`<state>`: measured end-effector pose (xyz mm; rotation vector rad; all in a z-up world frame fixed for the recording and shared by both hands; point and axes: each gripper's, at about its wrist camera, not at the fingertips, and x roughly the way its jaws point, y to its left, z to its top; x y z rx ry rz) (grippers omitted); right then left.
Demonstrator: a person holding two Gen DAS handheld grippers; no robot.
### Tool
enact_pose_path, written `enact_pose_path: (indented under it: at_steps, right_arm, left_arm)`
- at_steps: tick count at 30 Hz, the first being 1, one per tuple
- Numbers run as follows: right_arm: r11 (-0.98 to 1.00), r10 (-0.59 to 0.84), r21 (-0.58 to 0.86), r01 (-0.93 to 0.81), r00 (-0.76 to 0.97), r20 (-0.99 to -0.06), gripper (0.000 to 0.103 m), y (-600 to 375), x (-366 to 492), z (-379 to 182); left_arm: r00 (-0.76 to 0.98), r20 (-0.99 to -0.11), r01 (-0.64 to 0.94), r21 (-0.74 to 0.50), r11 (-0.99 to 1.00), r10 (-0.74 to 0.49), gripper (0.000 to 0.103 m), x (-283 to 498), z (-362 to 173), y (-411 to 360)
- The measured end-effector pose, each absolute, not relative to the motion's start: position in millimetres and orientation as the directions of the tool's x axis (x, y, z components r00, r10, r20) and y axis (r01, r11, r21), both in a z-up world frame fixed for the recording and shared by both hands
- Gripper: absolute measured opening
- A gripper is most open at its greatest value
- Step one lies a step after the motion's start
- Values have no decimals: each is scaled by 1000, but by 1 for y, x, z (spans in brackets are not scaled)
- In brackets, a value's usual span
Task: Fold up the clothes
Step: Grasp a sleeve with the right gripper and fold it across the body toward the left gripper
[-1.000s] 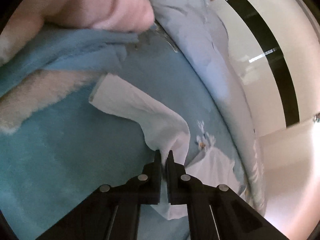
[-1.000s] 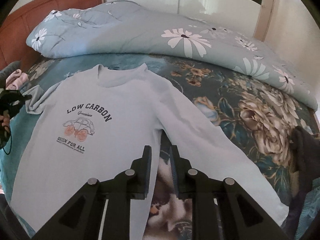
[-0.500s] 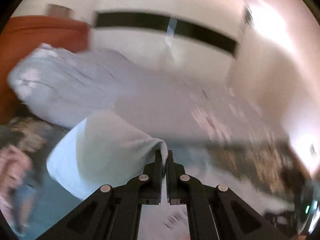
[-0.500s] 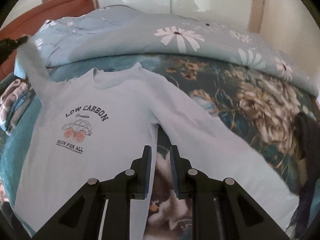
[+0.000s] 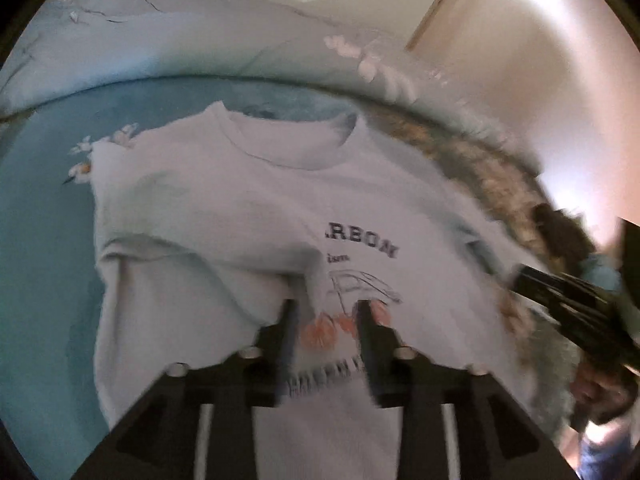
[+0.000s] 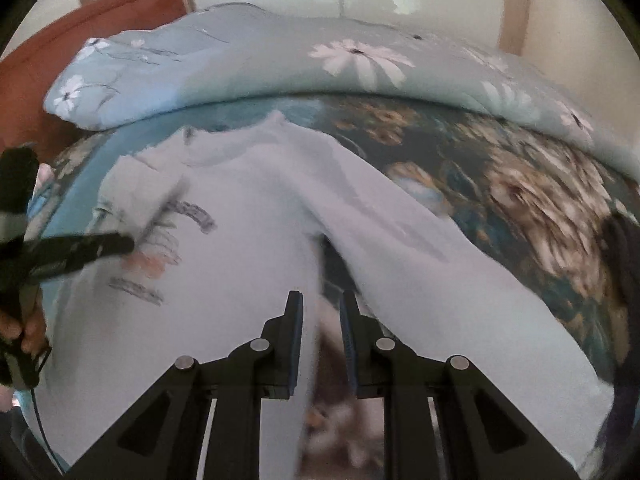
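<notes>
A pale long-sleeved shirt (image 5: 248,208) printed "LOW CARBON" lies face up on the bed. Its one sleeve (image 5: 208,264) is folded across the chest. The cuff hangs just above my left gripper (image 5: 326,308), whose jaws are opening, and the pads do not press on it. In the right wrist view that left gripper (image 6: 116,244) reaches in over the print. My right gripper (image 6: 320,300) hovers over the gap between the shirt body (image 6: 240,280) and the other sleeve (image 6: 420,260), which is spread out. Its jaws are slightly apart with nothing between them.
A folded blue duvet with white daisies (image 6: 320,68) lies along the back of the bed, before a red-brown headboard (image 6: 100,16). The flowered bedspread (image 6: 520,184) shows at the right, with a dark garment (image 6: 624,264) at its edge. A hand (image 6: 24,332) holds the left gripper.
My left gripper carried the sleeve from the bed's left side across onto the shirt's chest, rolling upright, and its jaws have parted. The right gripper has hardly moved.
</notes>
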<state>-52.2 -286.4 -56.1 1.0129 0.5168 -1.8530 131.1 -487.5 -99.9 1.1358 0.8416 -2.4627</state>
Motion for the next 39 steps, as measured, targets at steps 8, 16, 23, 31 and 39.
enact_pose_path:
  at_steps: [8,16,23,31,39]
  right_arm:
    - [-191,-648,170,967,6,-761,31,-404,13,-40]
    - [14,-579,-43,999,-27,-815,34,-506,95,-66]
    - [-9,-518,-132,991,-118,-847,34,-525,95,-97]
    - [-120,-541,-15,993,-78,-837,1,-506,60,-75]
    - [-87,-571,40,995,-17,-821,1,-488,47,-61]
  left_arm:
    - [-535,-790,725,-247,-643,-300,60,210,-101,-532]
    - [-511,-816,725,-241,-645,-269,60,214,-123,-544]
    - [-499,-823,728,-228,-646,-272,60,206,-125,-558]
    - [-483,-828,725,-197,-660,-283,60,197,-125,-563]
    - [-462,-830,751,-180,-636,-312,60,181,-128,-578]
